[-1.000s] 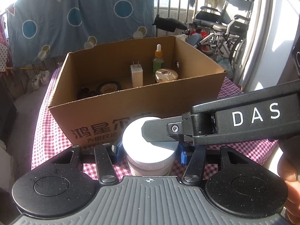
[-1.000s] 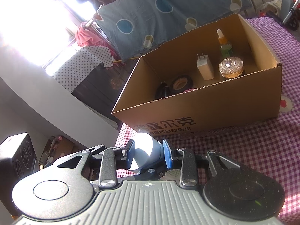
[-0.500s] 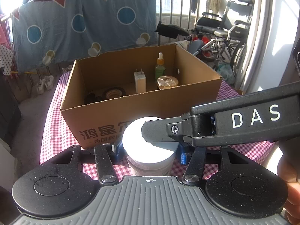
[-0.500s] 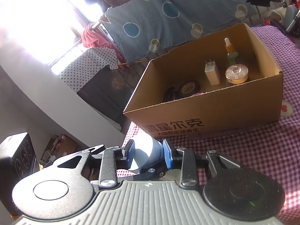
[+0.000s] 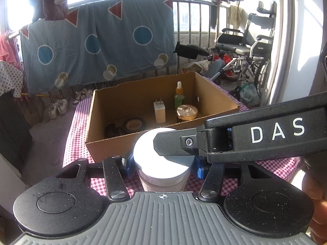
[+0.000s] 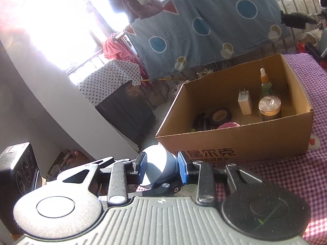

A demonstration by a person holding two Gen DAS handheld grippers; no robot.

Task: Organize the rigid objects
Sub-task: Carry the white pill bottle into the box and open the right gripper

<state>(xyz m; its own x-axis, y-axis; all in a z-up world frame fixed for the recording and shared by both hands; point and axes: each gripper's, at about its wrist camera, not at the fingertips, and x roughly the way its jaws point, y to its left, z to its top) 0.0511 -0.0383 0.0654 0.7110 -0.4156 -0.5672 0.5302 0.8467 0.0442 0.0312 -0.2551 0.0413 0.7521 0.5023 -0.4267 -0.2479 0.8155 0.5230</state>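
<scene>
The surface (image 5: 77,118) carries a red-and-white checked cloth. At its left edge the floor drops away, with white shoes (image 5: 59,107) by a railing. A blue sheet with circles and triangles (image 5: 98,47) hangs on the railing behind the far edge, under bright windows. A wheelchair (image 5: 251,49) stands beyond the far right corner.

An open cardboard box (image 5: 114,151) occupies the middle of the surface, set slightly askew to its edges. Inside, from left: a dark round object, a tape roll (image 5: 133,123), a white plug adapter (image 5: 159,111) standing upright, a green dropper bottle (image 5: 179,98) and a gold-lidded jar (image 5: 187,112) just beside each other near the right wall.

The white-lidded jar (image 5: 163,163) is in front of the box's near wall, above the cloth. The left tool (image 5: 162,163) is closed on its sides. The right tool (image 6: 162,167) grips the same jar at the lid, its arm crossing the left wrist view from the right.

Checked cloth lies bare to the right of the box (image 6: 318,126), up to the surface's right edge.
</scene>
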